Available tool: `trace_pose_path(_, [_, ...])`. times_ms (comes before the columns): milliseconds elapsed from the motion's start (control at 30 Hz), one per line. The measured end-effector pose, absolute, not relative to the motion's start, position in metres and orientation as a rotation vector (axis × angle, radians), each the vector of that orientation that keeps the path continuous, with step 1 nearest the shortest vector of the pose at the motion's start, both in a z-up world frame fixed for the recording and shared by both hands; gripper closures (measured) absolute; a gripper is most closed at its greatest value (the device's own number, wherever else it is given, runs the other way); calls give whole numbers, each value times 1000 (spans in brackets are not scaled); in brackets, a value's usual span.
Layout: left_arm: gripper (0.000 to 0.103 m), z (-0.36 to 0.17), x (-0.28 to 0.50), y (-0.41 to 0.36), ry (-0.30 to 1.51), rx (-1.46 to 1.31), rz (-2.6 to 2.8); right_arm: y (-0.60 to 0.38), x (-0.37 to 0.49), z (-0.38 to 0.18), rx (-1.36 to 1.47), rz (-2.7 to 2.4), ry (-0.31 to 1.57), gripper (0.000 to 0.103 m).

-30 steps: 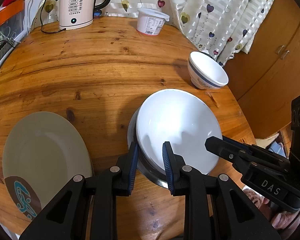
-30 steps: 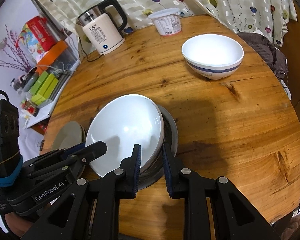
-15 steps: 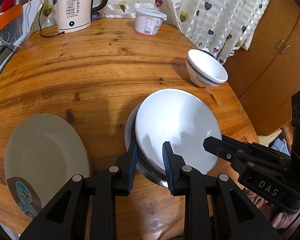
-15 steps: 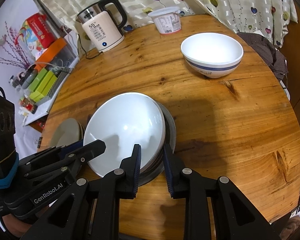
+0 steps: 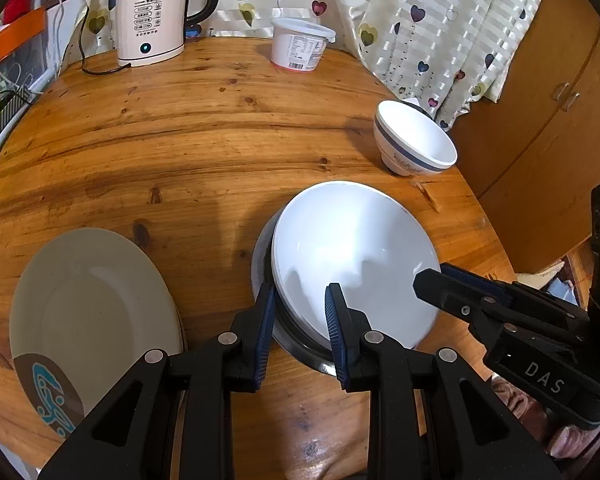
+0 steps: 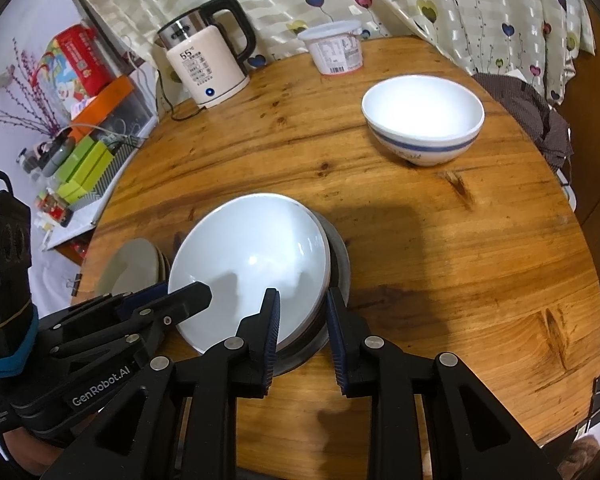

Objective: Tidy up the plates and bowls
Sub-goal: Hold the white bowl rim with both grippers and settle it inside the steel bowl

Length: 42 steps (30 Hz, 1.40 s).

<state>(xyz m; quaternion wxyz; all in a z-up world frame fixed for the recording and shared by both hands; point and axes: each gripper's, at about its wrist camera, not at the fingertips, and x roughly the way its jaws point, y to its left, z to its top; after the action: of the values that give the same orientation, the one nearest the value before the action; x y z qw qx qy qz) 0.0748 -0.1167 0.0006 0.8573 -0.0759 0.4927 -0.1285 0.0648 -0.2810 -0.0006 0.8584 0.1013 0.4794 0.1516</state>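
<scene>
A white bowl [image 5: 352, 248] sits nested in a metal bowl [image 5: 260, 256] near the front of the round wooden table [image 5: 180, 132]. My left gripper [image 5: 300, 320] is shut on the stack's near left rim, one finger inside the white bowl and one outside the metal one. My right gripper [image 6: 303, 320] clamps the stack's right rim in the same way; the white bowl [image 6: 252, 264] and the metal rim [image 6: 340, 256] show there. Each gripper also appears in the other's view: right gripper [image 5: 434, 276], left gripper [image 6: 184, 294]. A blue-banded white bowl [image 6: 422, 120] stands apart at the far right.
A beige plate [image 5: 88, 312] with a teal pattern lies left of the stack, seemingly on other plates. At the back stand a kettle [image 5: 152, 20] and a lidded white tub [image 5: 300, 48]. A curtain hangs behind, and a wooden cabinet [image 5: 540, 120] stands beyond the table's right edge.
</scene>
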Motion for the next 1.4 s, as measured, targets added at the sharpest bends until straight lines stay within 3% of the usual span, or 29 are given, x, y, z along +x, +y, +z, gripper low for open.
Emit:
trace_pose_path(1267, [77,26,66,-112,945,-143,-256,-284,62,17,224,349,954,79])
trace_pose_path(1400, [77,26,65,-112,945,-144,-257,-284,63,16,230,358,952,73])
